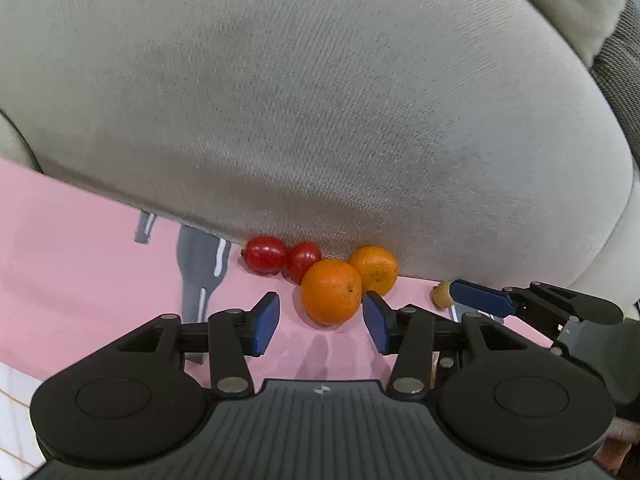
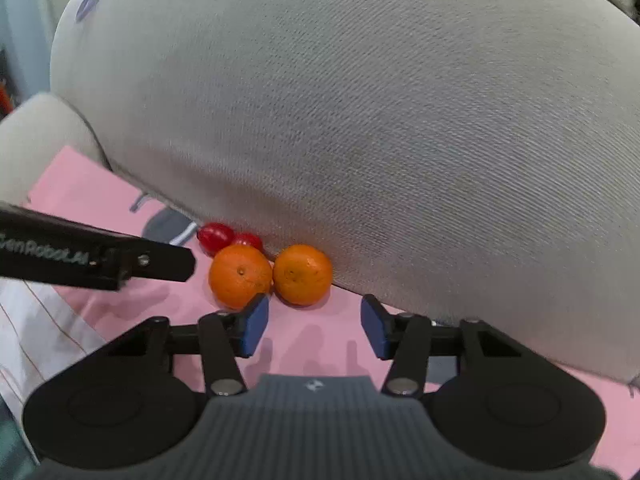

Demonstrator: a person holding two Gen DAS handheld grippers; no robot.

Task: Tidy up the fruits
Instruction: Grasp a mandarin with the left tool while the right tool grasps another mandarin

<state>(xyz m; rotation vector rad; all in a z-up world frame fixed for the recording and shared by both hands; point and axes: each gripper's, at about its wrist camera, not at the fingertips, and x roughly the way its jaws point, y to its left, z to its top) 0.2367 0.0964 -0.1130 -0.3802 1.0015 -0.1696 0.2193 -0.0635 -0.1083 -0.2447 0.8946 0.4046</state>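
Observation:
Two oranges lie side by side on a pink sheet: a near one and a far one against the grey cushion. Two red tomatoes lie to their left, also in the right wrist view. My left gripper is open just in front of the near orange. My right gripper is open just in front of the far orange, and its finger shows in the left wrist view. A small brown fruit lies at the right.
A big grey cushion rises right behind the fruit. The pink sheet has grey prints. A white striped cloth lies at the left near edge. The left gripper's black body crosses the left side.

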